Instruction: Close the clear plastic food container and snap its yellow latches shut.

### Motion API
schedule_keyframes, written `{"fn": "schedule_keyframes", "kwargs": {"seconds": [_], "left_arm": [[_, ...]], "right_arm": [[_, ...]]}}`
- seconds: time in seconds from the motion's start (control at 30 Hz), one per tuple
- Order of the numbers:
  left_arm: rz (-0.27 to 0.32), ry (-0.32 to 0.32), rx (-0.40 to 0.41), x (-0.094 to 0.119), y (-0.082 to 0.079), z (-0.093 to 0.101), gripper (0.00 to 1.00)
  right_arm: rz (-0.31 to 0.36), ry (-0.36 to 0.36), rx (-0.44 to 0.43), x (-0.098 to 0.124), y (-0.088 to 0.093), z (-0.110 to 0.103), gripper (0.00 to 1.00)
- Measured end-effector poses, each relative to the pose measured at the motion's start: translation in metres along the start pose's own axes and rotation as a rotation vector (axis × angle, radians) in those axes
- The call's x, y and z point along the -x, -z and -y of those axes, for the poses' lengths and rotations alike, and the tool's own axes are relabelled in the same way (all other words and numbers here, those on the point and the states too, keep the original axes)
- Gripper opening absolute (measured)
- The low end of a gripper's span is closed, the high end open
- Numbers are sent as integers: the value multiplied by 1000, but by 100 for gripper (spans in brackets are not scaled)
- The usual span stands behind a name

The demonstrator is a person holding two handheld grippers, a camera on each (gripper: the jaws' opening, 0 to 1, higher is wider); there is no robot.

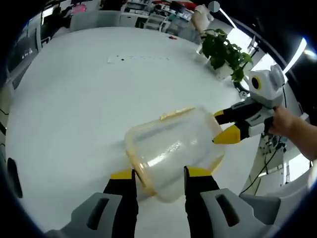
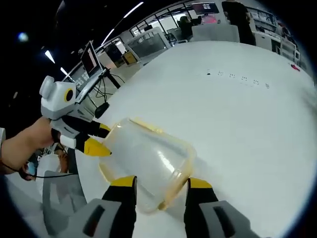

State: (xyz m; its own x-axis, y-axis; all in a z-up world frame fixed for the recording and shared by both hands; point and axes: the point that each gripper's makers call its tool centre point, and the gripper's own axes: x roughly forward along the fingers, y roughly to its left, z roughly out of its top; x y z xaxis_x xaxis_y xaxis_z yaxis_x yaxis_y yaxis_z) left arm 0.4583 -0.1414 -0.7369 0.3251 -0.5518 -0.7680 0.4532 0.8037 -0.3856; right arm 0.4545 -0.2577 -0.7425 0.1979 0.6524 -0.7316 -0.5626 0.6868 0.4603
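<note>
The left gripper (image 1: 158, 174) and the right gripper (image 2: 157, 184) each clamp an opposite end of the clear plastic food container (image 1: 173, 148), holding it tilted between them above the white table (image 1: 74, 109), near a potted plant (image 1: 223, 49).

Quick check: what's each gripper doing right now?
Left gripper: jaws closed on one end of the container, holding it.
Right gripper: jaws closed on the container's other end, also holding it.
</note>
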Motion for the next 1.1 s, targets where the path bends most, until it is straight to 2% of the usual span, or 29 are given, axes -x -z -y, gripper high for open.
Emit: {"fn": "schedule_keyframes", "kwargs": {"seconds": [0.07,0.1,0.53,0.67,0.77,0.83,1.1], "left_arm": [[0,-1,-20,1,1,1,35],[-20,-2,-11,2,4,-1,35],[-22,-1,-33,-1,-1,-1,36],[-23,6,-34,-1,-2,-2,37],[-17,3,-45,0,-3,-2,38],[-15,1,-43,-1,-3,-2,38],[-2,9,-28,3,-6,-4,37]], "right_arm": [[19,6,10,0,-3,2,36],[18,7,8,0,-2,1,37],[34,39,-18,2,-2,3,39],[62,46,-29,3,-1,2,40],[79,51,-11,3,-2,2,41],[68,53,37,3,-2,0,43],[29,56,88,6,-1,1,42]]}}
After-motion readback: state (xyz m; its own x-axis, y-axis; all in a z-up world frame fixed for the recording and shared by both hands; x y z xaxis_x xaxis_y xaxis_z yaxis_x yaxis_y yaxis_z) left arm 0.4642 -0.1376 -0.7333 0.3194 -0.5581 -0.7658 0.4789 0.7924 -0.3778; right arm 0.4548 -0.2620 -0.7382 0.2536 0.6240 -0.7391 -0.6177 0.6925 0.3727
